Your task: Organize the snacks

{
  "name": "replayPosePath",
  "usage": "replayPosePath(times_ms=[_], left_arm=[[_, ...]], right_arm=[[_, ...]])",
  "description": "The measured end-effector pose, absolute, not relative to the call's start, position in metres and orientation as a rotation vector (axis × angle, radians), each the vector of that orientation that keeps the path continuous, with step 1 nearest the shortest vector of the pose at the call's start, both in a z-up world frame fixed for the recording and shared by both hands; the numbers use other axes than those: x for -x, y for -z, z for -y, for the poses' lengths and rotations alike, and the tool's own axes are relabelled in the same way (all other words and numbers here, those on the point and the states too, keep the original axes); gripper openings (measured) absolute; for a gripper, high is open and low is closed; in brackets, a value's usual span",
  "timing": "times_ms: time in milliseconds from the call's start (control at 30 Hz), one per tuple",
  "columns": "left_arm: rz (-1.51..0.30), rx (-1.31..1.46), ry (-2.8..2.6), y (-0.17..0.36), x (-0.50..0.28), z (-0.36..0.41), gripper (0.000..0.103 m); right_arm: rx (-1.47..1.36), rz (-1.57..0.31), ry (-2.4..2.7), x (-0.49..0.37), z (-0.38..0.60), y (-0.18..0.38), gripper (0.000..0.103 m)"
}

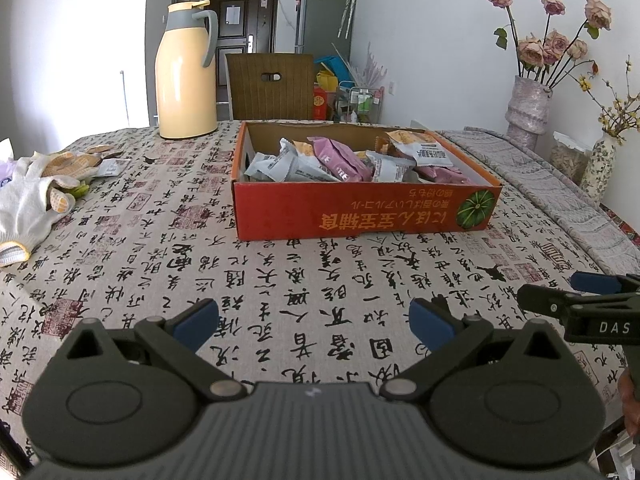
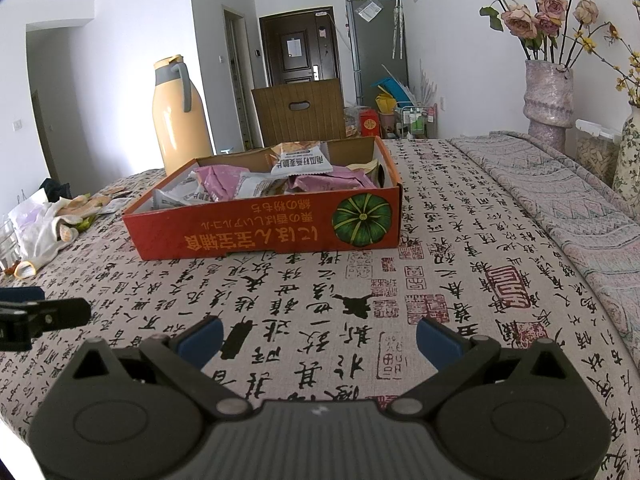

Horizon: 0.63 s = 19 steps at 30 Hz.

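The desk (image 1: 280, 280) wears a cloth printed with black calligraphy, and a grey patterned runner (image 2: 560, 200) lies along its far side. A red box (image 1: 360, 210) sits mid-desk, heaped with snack packets (image 1: 340, 158). Behind it stand a yellow jug (image 1: 186, 76), a chair (image 1: 272, 84) and a dark door (image 1: 240, 16). White gloves (image 1: 36, 188) are cut off at the edge. Both the left tongs (image 1: 314, 320) and right tongs (image 2: 318, 338) hang spread wide, holding nothing.
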<state>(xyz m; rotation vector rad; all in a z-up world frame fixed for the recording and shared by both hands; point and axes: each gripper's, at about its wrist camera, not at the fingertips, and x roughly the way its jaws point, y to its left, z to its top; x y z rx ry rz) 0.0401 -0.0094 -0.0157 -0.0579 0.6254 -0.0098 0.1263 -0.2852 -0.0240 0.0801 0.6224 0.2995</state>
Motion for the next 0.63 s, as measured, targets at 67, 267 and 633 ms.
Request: replayPosePath(times_ms=[67,267,633], left_arm=[[-0.624,0.057,0.010,0.0155,-0.0390,0.0093,0.103],[-0.624,0.057,0.011,0.0154,-0.0384,0.0092,0.103],[-0.620,0.057,0.021,0.0157,-0.0379,0.0076,0.103]], right_arm=[[-0.080,-0.622,-0.300,-0.1264,0.2853,0.0240,0.103],[-0.080,-0.623,-0.300,-0.1265,0.2853,0.0239,0.103],[-0.078,-0.630,-0.301,-0.1252,0.2843,0.0272,0.103]])
